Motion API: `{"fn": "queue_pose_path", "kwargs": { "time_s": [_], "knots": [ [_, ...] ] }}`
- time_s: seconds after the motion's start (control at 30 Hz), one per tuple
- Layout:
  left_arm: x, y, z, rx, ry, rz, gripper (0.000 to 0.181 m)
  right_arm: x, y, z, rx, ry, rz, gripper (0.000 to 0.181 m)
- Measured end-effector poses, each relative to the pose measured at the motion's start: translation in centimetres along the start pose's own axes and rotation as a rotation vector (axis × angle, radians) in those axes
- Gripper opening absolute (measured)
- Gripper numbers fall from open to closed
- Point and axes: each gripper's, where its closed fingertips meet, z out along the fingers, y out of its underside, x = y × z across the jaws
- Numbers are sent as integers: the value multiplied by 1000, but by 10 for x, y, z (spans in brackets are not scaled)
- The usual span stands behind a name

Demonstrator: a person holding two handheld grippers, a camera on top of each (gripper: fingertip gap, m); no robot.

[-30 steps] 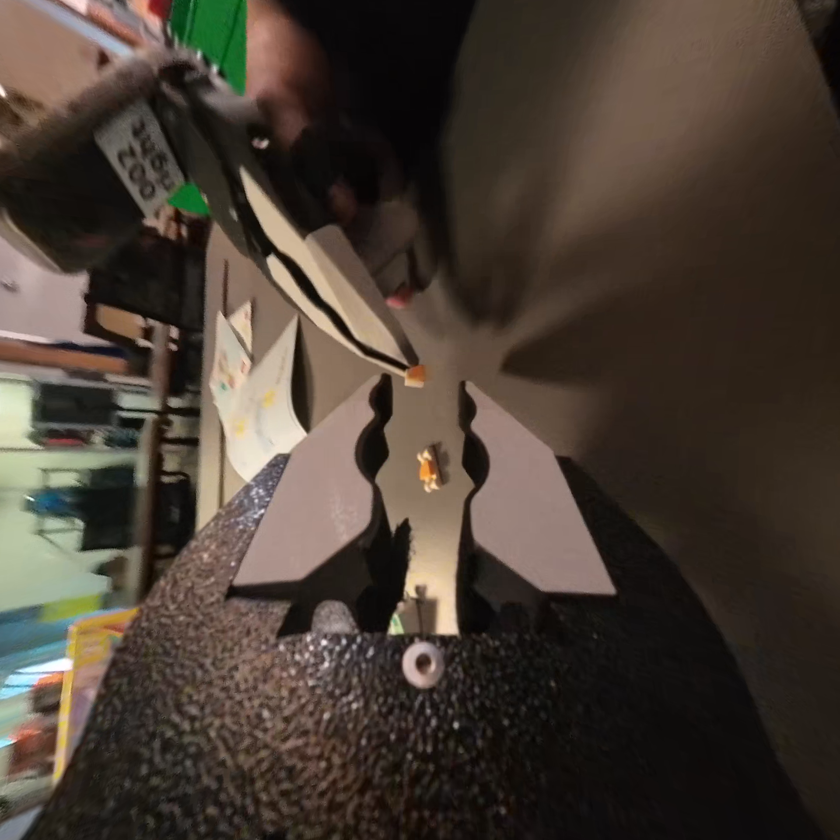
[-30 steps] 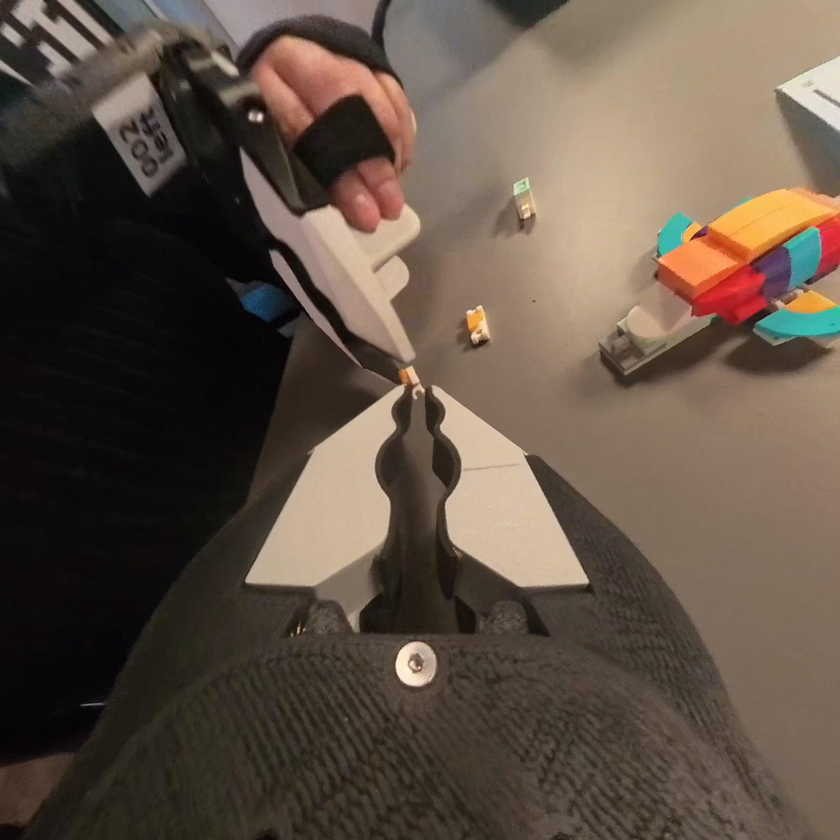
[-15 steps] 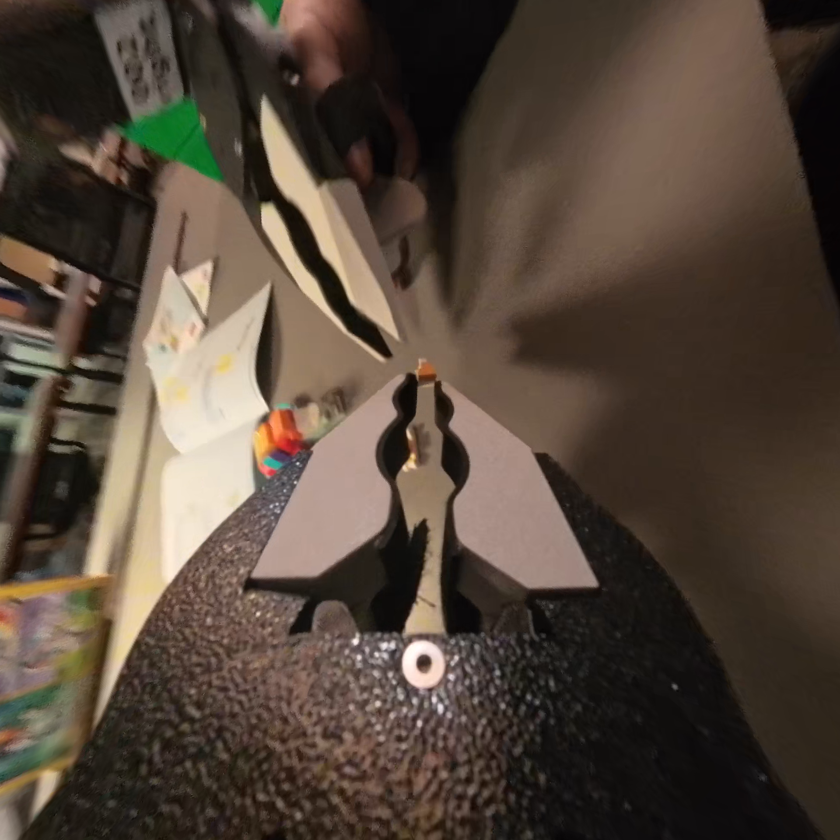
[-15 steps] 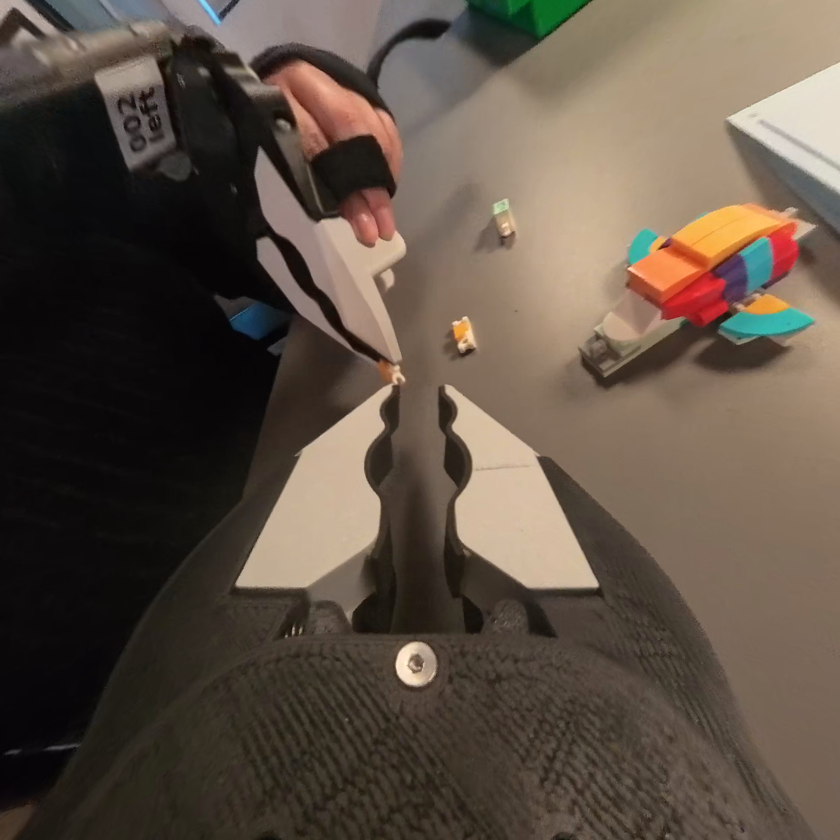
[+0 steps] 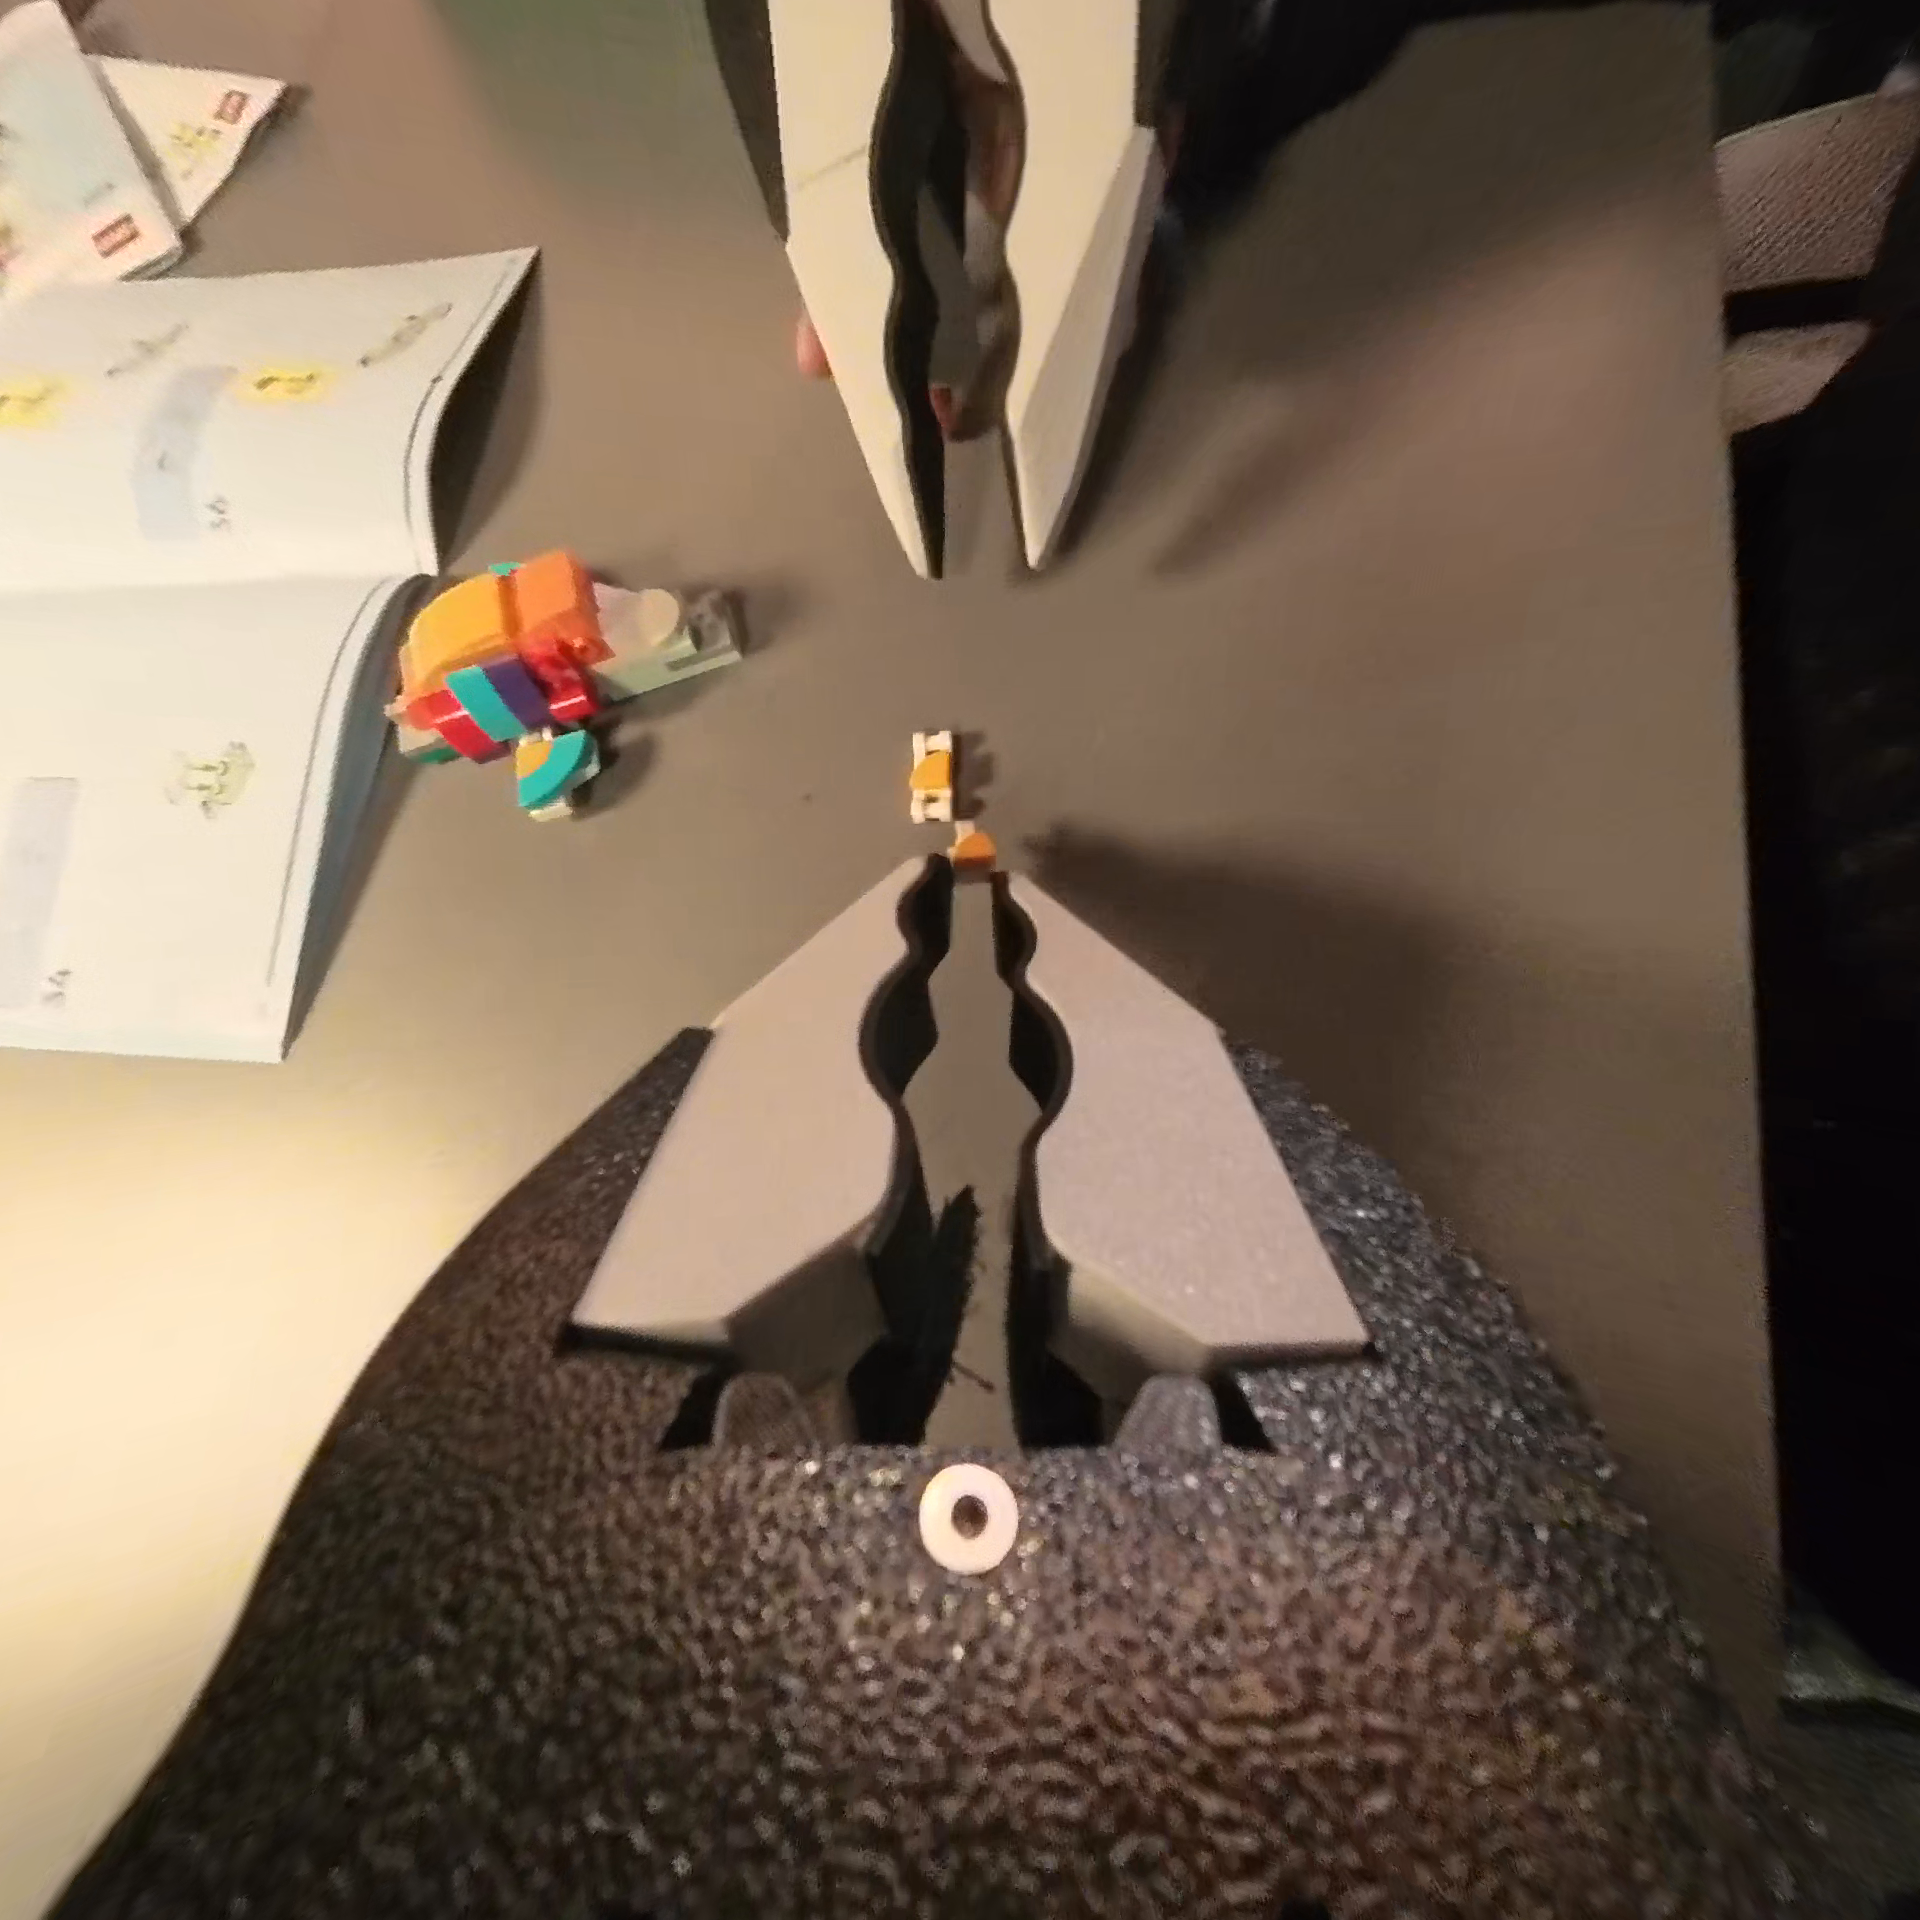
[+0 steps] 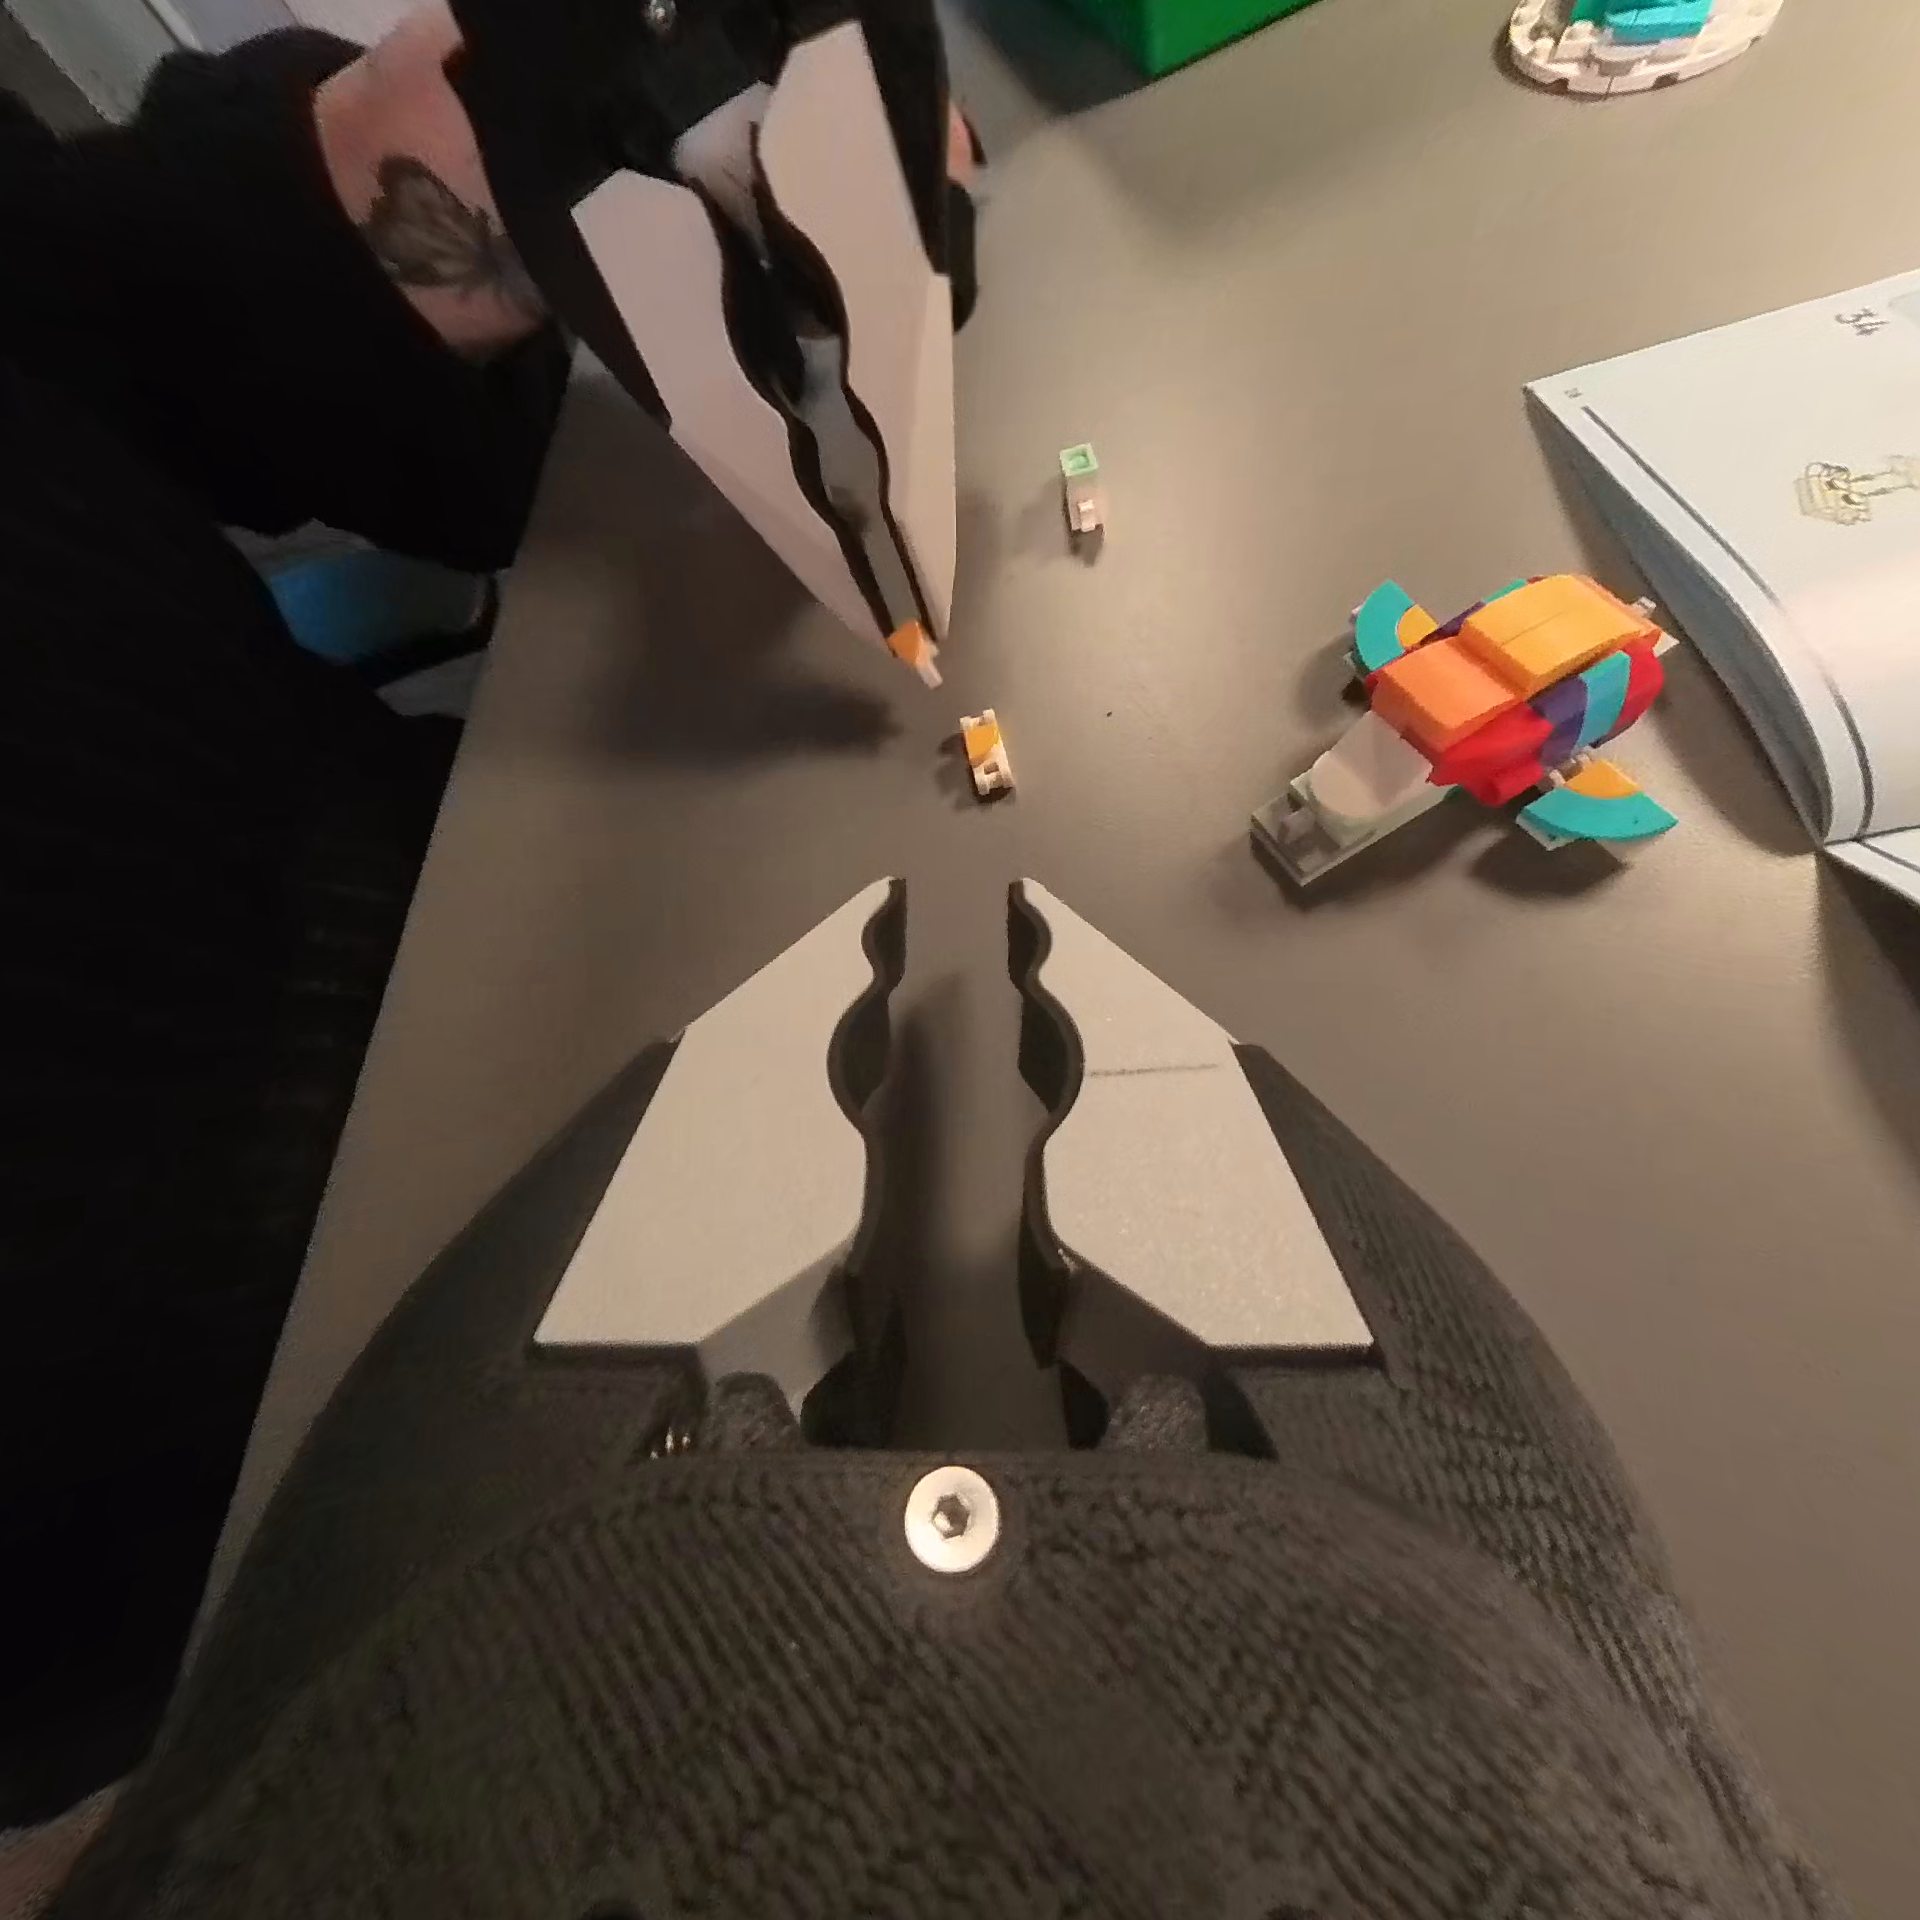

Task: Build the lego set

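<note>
My left gripper (image 5: 972,871) is shut on a small orange and white piece (image 5: 975,848) at its fingertips. It also shows in the right wrist view (image 6: 916,646), holding that piece (image 6: 912,650) just above the grey table. A second small orange and white piece (image 5: 932,774) lies on the table just beyond it, and shows in the right wrist view too (image 6: 985,752). My right gripper (image 6: 956,885) is open and empty, facing the left one; in the left wrist view it shows at the top (image 5: 982,566). The colourful lego model (image 6: 1475,712) sits to the right.
An open instruction booklet (image 6: 1766,561) lies beside the model; it also shows in the left wrist view (image 5: 187,623). A small green and white piece (image 6: 1081,486) stands farther back. A green box (image 6: 1164,31) and a white round build (image 6: 1610,36) sit at the far edge. The tips of one gripper are about 7 centimeters away from the tips of the other.
The small orange piece passed from my right gripper to my left. My right gripper opened and drew back. Both grippers dropped lower toward the table and the second piece.
</note>
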Motion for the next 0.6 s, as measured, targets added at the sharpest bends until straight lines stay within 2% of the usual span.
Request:
{"fn": "queue_pose_path", "kwargs": {
  "time_s": [0.03, 0.43, 0.6],
  "knots": [
    [0, 1, 1, 7, 17, -14, 5, 0, 0, 1, -3, 7, -9, 17],
    [-1, 7, 6, -9, 138, -37, 6, 4, -9, 18, -32, 109, -208, 18],
    [-3, 9, 5, -14, 167, -97, 22, 4, -19, 29, -26, 71, -280, 20]
  ]
}}
